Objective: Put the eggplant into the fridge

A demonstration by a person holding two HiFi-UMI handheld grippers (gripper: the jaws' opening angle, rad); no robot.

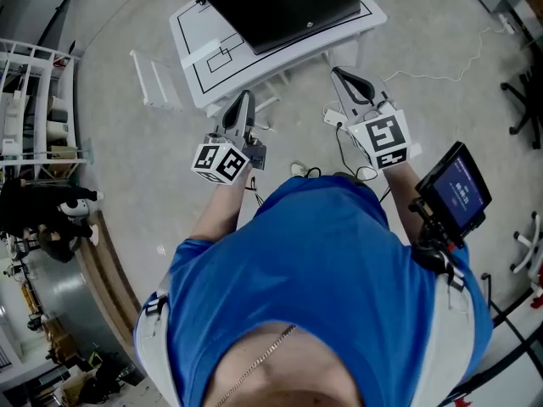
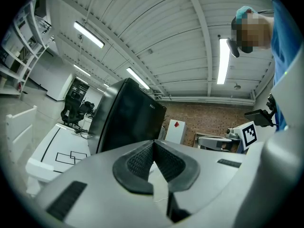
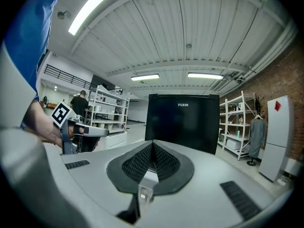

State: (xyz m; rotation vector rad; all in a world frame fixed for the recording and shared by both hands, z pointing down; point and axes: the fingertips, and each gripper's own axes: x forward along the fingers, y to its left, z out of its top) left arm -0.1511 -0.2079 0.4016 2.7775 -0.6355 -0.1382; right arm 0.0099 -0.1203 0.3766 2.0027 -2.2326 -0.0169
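No eggplant shows in any view. A black fridge stands shut on a low white table in front of me. My left gripper and right gripper are held side by side at chest height and point level at the fridge. In the left gripper view the left gripper is shut with nothing between its pads, and the fridge is ahead. In the right gripper view the right gripper is likewise shut and empty, facing the fridge door.
A white shelving rack stands at the left. Cables lie on the floor near my feet. A small screen hangs at my right side. Metal shelves and a white cabinet stand right of the fridge.
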